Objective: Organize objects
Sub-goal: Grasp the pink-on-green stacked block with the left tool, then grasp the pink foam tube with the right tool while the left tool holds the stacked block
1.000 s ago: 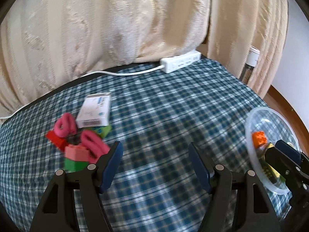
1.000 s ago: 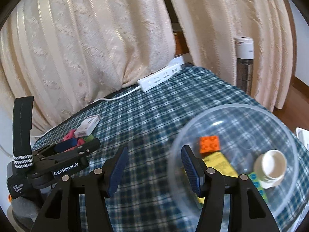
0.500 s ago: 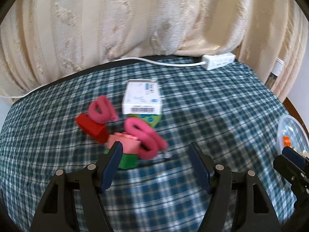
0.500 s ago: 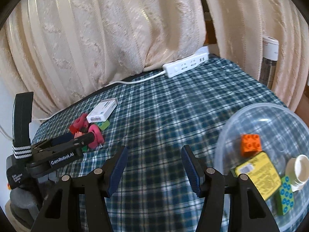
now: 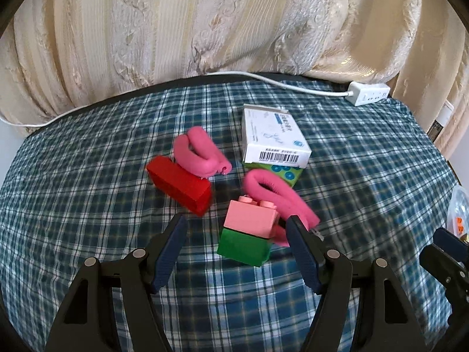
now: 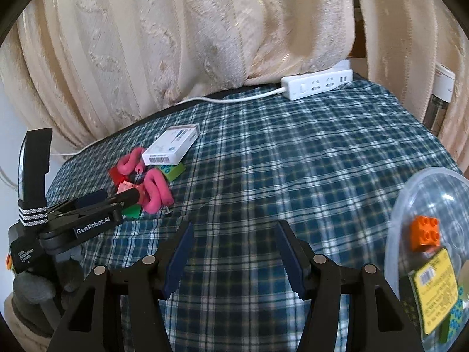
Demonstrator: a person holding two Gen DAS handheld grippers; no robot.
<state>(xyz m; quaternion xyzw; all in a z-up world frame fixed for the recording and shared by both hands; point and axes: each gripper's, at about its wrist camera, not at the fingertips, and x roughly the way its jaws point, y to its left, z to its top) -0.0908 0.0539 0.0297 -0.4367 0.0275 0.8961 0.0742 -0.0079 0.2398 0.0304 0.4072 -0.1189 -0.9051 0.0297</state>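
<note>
fingers of left gripper [image 5: 236,234] gape, tilted down over pink-and-green block [image 5: 249,234]; right gripper [image 6: 234,249] gapes empty.

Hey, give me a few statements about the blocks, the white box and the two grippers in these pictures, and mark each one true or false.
1. The pink block sits stacked on the green block. True.
2. The left gripper is clamped on the red block. False: its jaws are open and the red block lies apart, ahead of its tips.
3. The white box rests partly on a green studded piece. True.
4. The orange block lies on the plaid cloth beside the pink foam curlers. False: it is inside the clear bowl.
5. The right gripper holds a curler. False: nothing is between its open jaws.
</note>
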